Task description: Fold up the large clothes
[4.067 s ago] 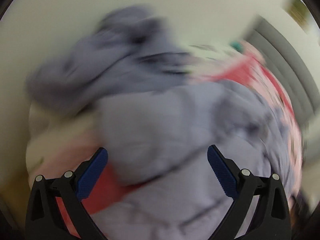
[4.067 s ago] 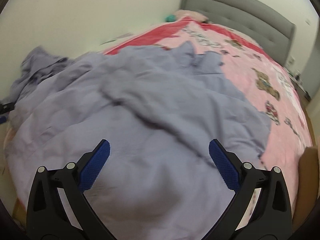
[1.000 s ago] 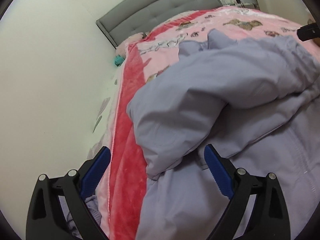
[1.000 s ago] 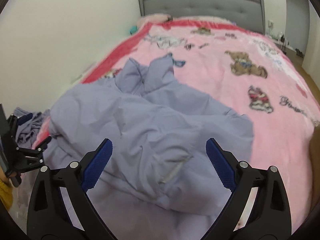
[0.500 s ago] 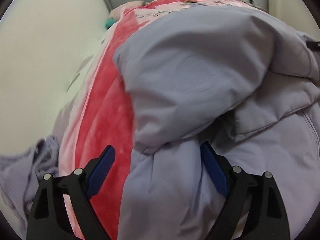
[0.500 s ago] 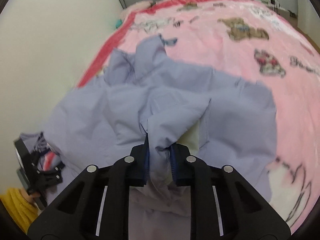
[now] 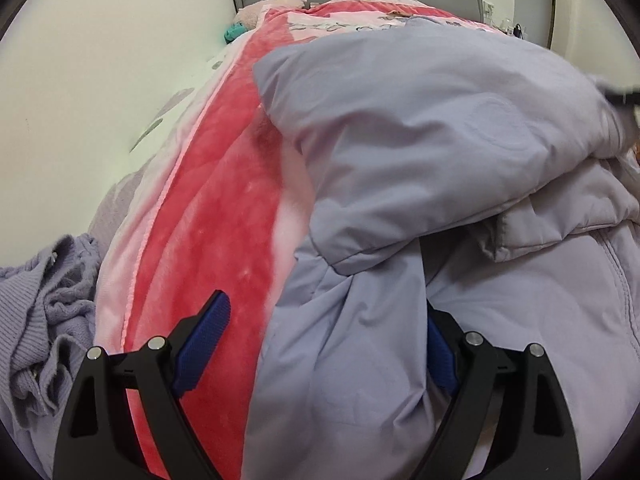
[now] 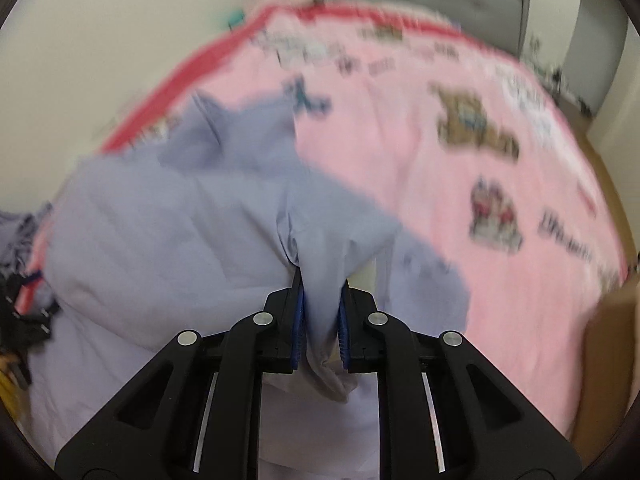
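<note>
While right gripper [image 8: 320, 312] pinches jacket [image 8: 168, 248], left gripper [image 7: 320, 336] straddles it.

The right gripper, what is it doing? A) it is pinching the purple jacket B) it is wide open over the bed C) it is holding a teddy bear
A: the right gripper is shut, with a bunch of the purple jacket squeezed between its blue pads.

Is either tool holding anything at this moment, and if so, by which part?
The right tool is shut on a bunched fold of the lilac jacket. The left tool is open, straddling jacket fabric, holding nothing.
</note>
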The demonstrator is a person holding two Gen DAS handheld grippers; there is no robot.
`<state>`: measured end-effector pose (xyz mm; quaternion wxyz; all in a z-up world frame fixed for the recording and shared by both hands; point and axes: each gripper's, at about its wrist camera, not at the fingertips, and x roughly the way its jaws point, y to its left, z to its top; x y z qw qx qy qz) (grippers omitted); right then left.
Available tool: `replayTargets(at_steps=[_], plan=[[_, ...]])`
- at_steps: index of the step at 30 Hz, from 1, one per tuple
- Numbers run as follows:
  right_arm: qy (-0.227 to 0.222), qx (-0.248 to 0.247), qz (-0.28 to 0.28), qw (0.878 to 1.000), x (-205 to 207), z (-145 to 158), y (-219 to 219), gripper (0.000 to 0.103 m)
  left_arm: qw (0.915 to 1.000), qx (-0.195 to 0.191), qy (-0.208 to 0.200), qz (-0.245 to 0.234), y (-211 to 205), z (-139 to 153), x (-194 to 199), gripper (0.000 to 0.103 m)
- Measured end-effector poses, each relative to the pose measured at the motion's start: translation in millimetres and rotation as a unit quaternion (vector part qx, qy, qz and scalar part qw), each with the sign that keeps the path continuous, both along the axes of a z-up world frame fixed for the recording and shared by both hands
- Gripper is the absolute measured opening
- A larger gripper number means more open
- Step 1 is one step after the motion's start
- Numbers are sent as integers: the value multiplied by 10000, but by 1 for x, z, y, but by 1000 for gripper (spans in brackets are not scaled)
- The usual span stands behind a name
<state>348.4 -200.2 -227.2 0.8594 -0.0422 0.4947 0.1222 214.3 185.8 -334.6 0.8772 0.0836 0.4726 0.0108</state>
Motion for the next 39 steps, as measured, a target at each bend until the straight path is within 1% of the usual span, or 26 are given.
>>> replayTargets(at_steps=[2,3,7,9,10,11,12,14,15,17,19,21,22,24,25,26,27,28,29,30,31,32,34,36,38,39], plan=[[68,-38,-42,10000,-6,-24,-1,17,9999,89,1,-82,-1,-1,2,87],[30,-190,-4,9998,-9,-33,1,18,9999,96,-4,-108,-1,-1,2,87],[-86,-439,18,9990,-14,-45,11,24,9998,27,-133,-151,2,8,-4,87],[-265,-363,-55,9990,-17,-35,12,33,9989,231,-296,-292,0,17,-12,87],[-394,-215,-105,9989,-21,-27,10,43,9982,322,-368,-360,-1,22,-16,88],[-497,-39,-120,9987,-25,-20,7,54,9975,400,-416,-407,-2,26,-20,92],[-558,124,-96,9983,-28,-14,5,56,9970,437,-455,-453,-2,31,-24,94],[-598,159,-72,9981,-33,-8,4,56,9972,246,-474,-516,1,40,-30,94],[-627,169,-58,9979,-37,-5,2,56,9978,-34,-450,-475,7,46,-31,94],[-697,263,-124,9971,-41,0,-1,56,9977,-394,-483,-276,17,53,-30,97],[-734,407,-265,9961,-46,3,-5,59,9961,-692,-538,69,30,57,-23,97],[-635,351,-364,9967,-44,-1,-5,59,9965,-670,-447,239,33,51,-15,96],[-610,323,-380,9969,-44,-3,-6,59,9977,-522,-369,204,33,45,-8,93],[-565,311,-444,9969,-40,-8,-5,59,9996,-230,-156,-91,26,32,1,70],[-533,340,-473,9969,-39,-10,-6,59,9996,-134,-78,-220,22,28,3,65],[-492,380,-516,9967,-36,-12,-6,59,9990,-136,38,-415,18,23,5,60],[-430,409,-547,9967,-33,-14,-6,58,9986,-142,107,-502,17,20,7,60],[-333,486,-541,9968,-29,-18,-7,52,9981,-143,149,-580,14,16,8,60],[-272,512,-533,9969,-27,-21,-6,36,9980,-161,145,-602,13,16,7,55],[-209,474,-532,9972,-24,-24,-6,27,9978,-204,147,-618,12,15,8,44],[-113,447,-495,9977,-20,-28,-4,19,9977,-231,185,-603,12,13,9,37],[-77,479,-452,9978,-19,-29,-3,16,9981,-106,273,-546,11,9,11,29],[-123,490,-360,9981,-19,-27,1,13,9980,309,345,-429,3,4,12,27],[-250,484,-239,9982,-22,-19,7,12,9982,539,234,-117,3,6,12,23],[-500,563,-49,9971,-29,-4,14,12,9989,356,97,280,13,9,9,23],[-574,572,30,9967,-32,3,17,12,9987,79,76,504,21,9,7,23]])
